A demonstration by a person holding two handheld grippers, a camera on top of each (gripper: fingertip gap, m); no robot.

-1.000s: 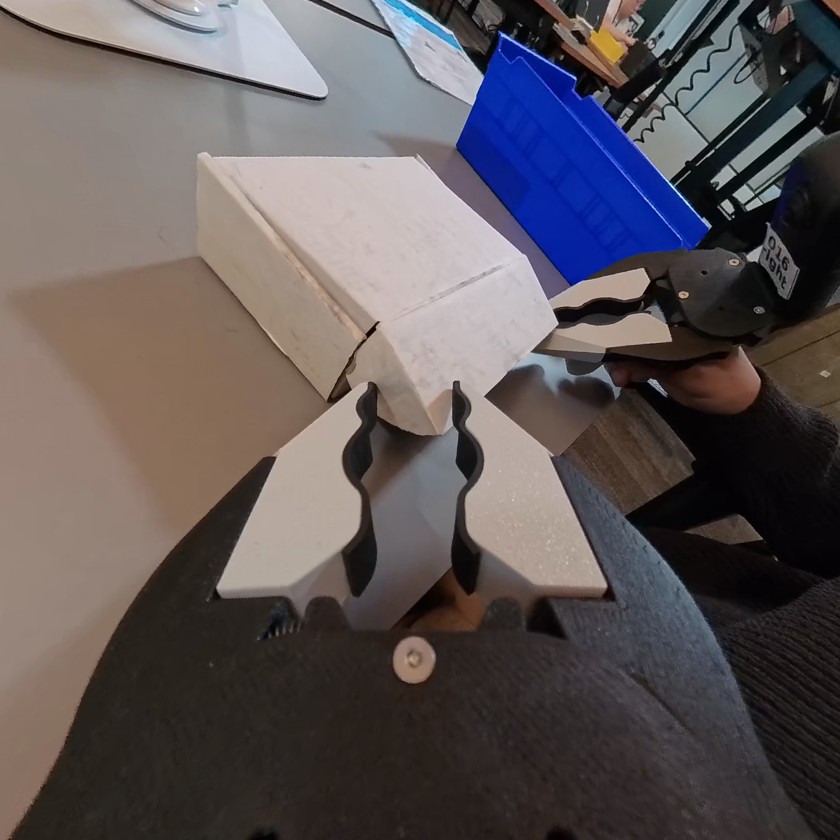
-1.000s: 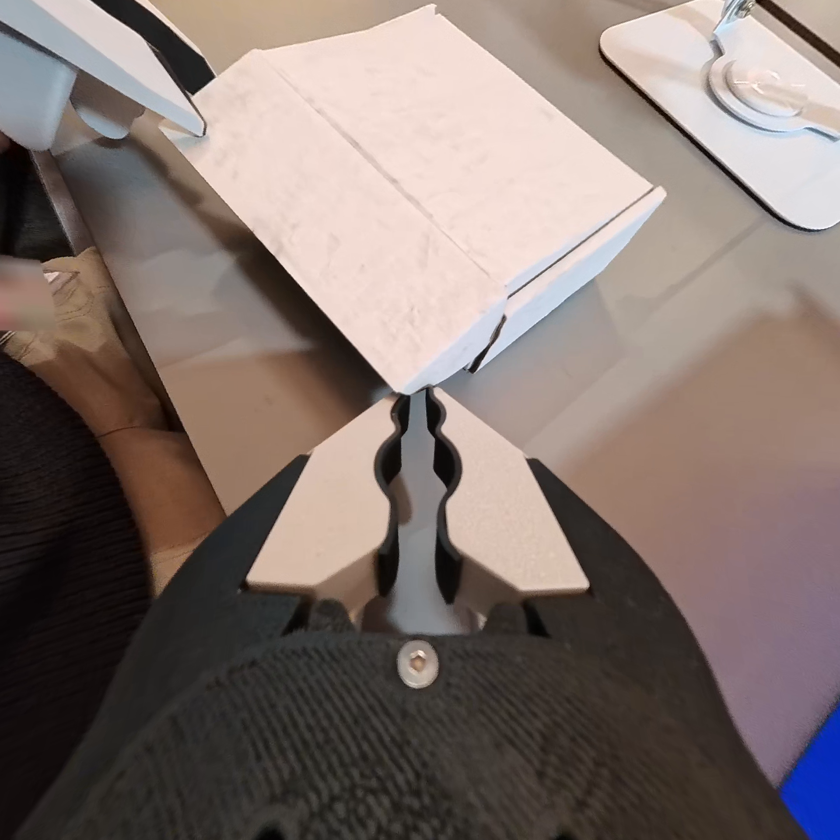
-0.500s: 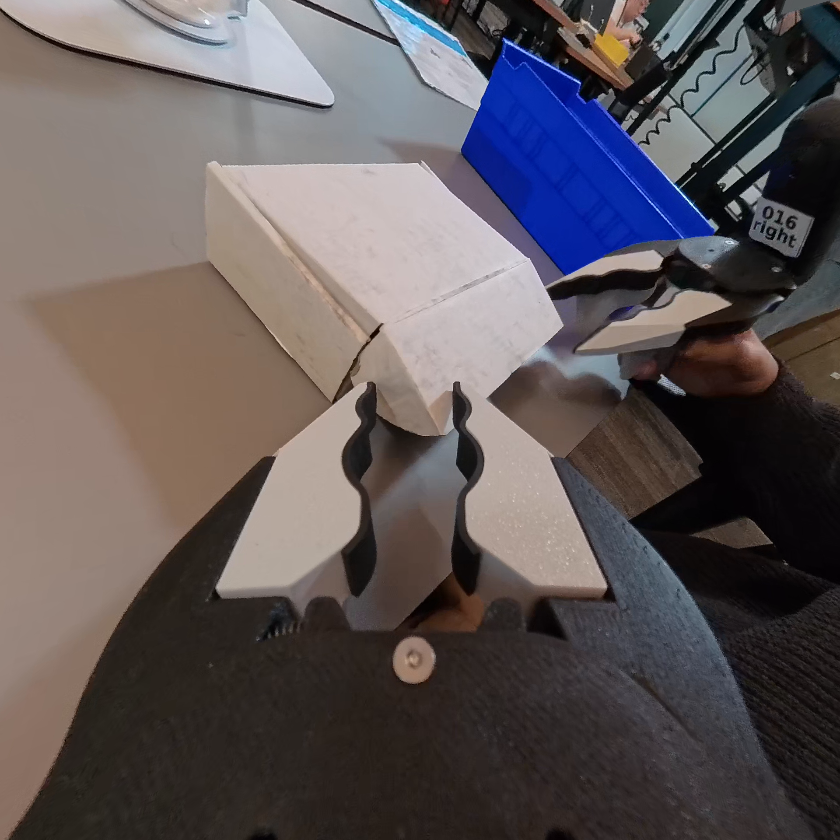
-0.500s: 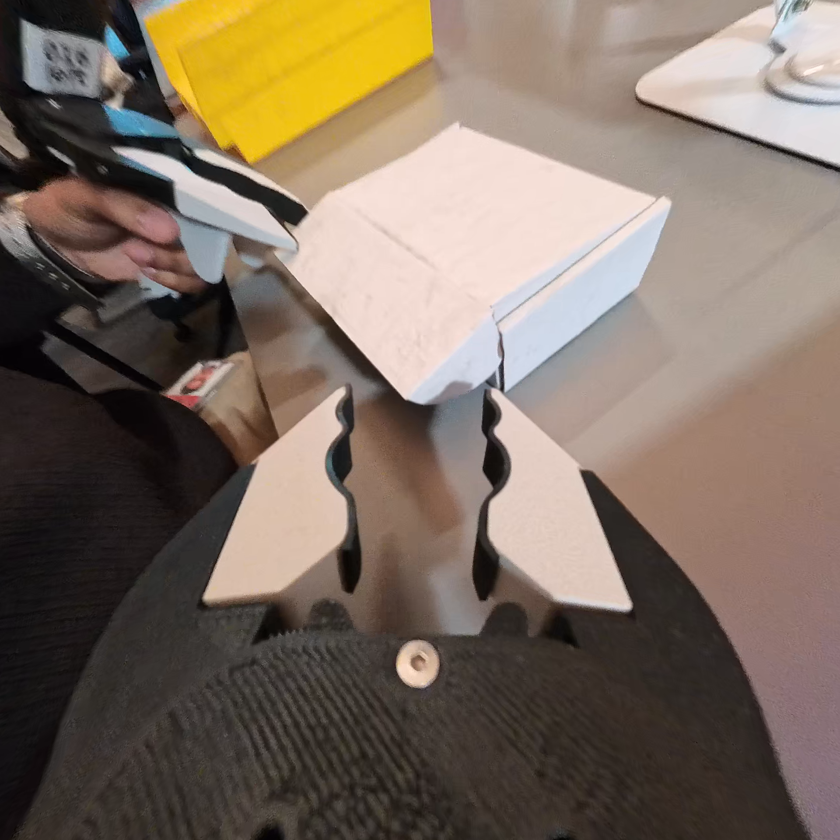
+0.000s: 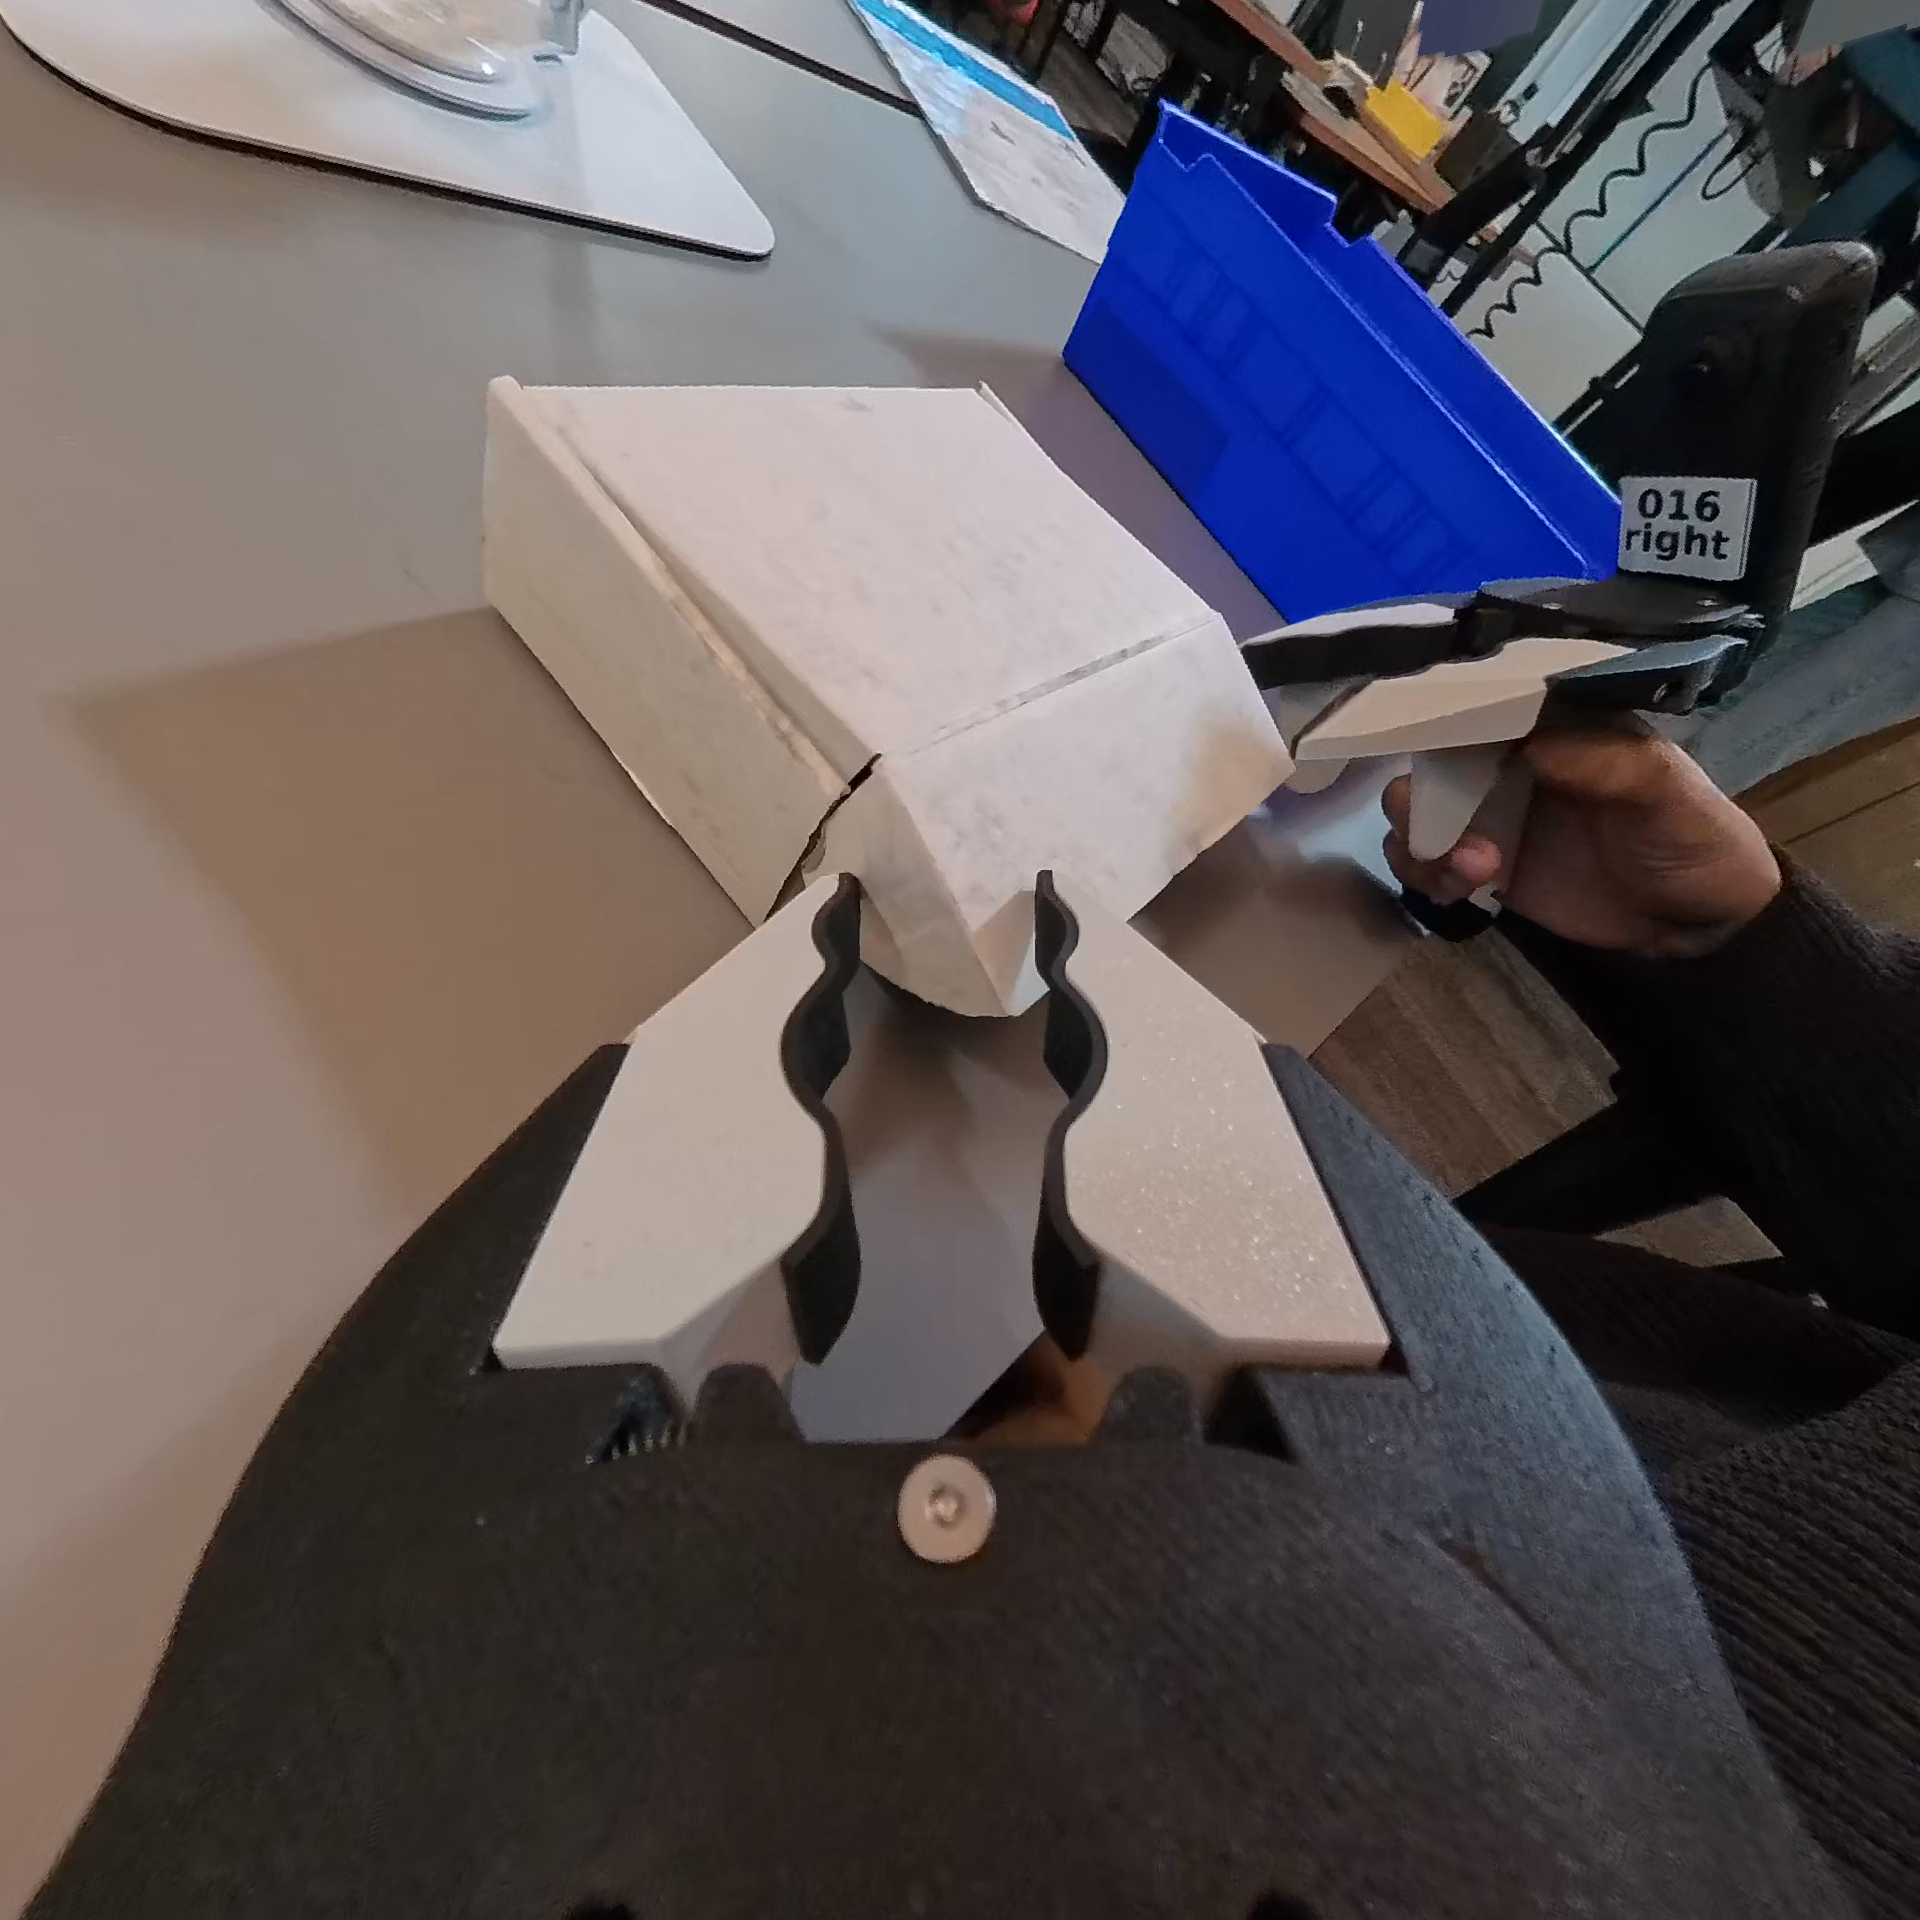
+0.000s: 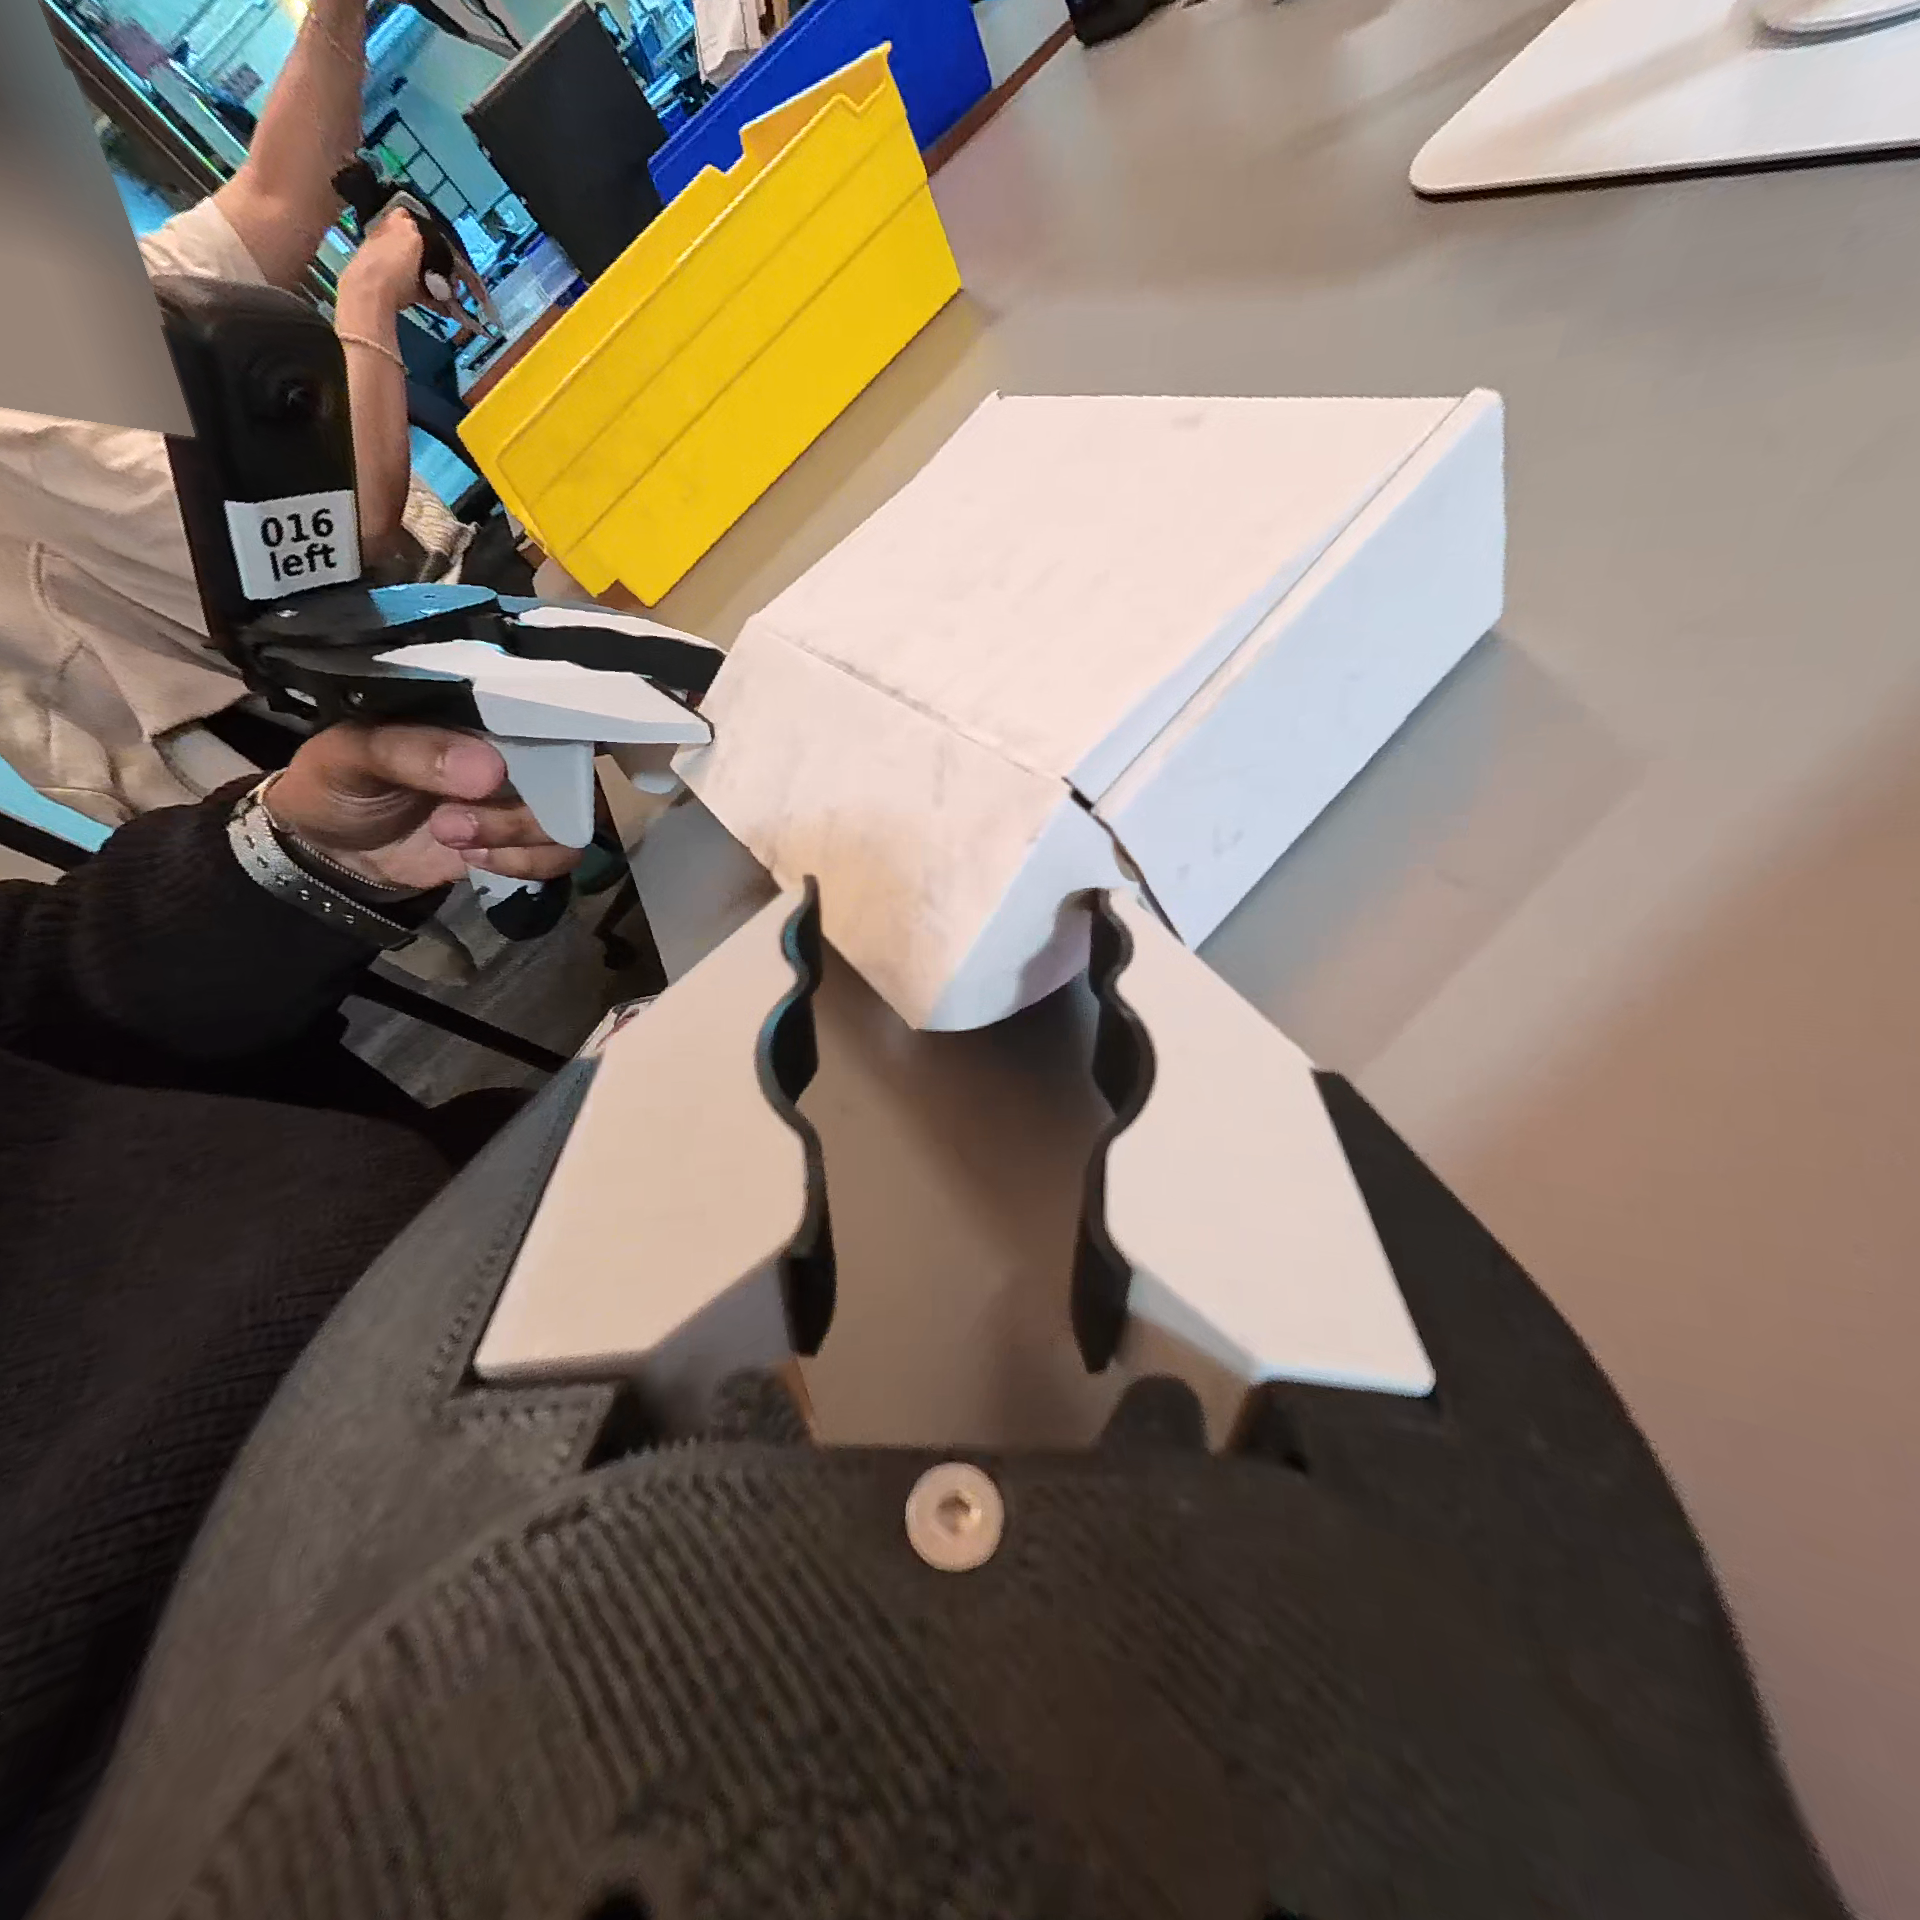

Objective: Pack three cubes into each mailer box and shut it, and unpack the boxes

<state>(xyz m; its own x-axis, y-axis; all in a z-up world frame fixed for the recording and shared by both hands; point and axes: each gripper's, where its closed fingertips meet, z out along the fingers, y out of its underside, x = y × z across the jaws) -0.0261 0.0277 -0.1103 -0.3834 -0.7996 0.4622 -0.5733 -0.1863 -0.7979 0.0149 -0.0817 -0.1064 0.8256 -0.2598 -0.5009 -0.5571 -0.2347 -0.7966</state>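
A white mailer box (image 5: 852, 540) lies on the grey table with its lid down and its front flap (image 5: 1060, 769) sticking out toward me, not tucked in. My left gripper (image 5: 945, 894) is open with the flap's left corner between its fingertips. My right gripper (image 6: 954, 904) is open with the flap's right corner between its fingertips. The box (image 6: 1091, 561) and flap (image 6: 883, 790) show in the right wrist view too. Each gripper shows in the other's view, the right gripper (image 5: 1288, 707) and the left gripper (image 6: 707, 696), each at a flap corner. No cubes are in view.
A blue bin (image 5: 1299, 416) stands behind the box on the right, a yellow bin (image 6: 727, 343) on the left. A white base plate (image 5: 468, 135) and a paper sheet (image 5: 997, 156) lie farther back. The table's front edge (image 5: 1351, 997) runs just under the flap. A person stands in the background.
My right gripper has opened from nearly shut and swung level, its fingers now either side of the flap's right corner. My left gripper has barely moved.
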